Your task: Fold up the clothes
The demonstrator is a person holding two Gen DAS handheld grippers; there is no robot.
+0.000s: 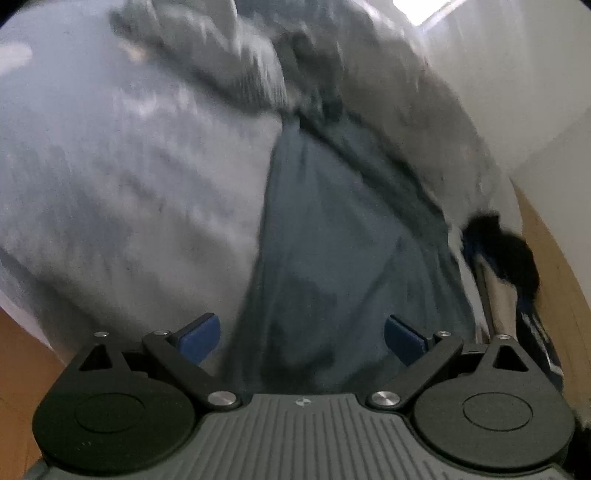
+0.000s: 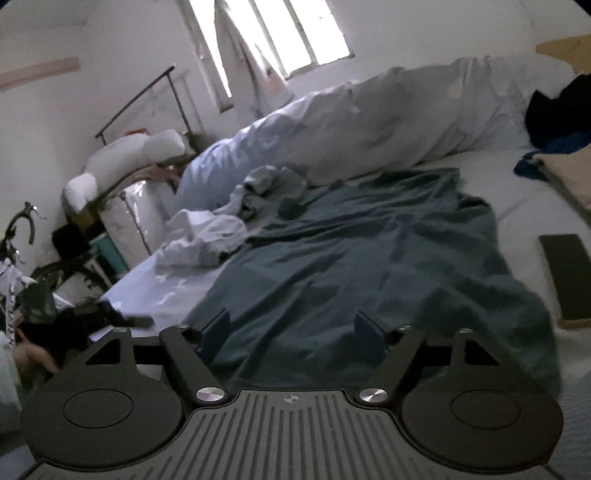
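left wrist: left gripper (image 1: 302, 338) jaws spread, empty; blurred dark teal cloth garment (image 1: 332, 240) at frame centre, pale grey duvet (image 1: 129, 166) at left | right wrist: right gripper (image 2: 291, 332) jaws apart, empty; garment (image 2: 369, 258) spread on white bed sheet (image 2: 517, 214); only here crumpled white clothes (image 2: 199, 240) at centre left, window (image 2: 280, 33) at top

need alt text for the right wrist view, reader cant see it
The open right tongs hover over a dark teal garment spread flat and wrinkled on a bed with a pale sheet. Behind it lie crumpled white clothes, a bunched white duvet and a bright window.
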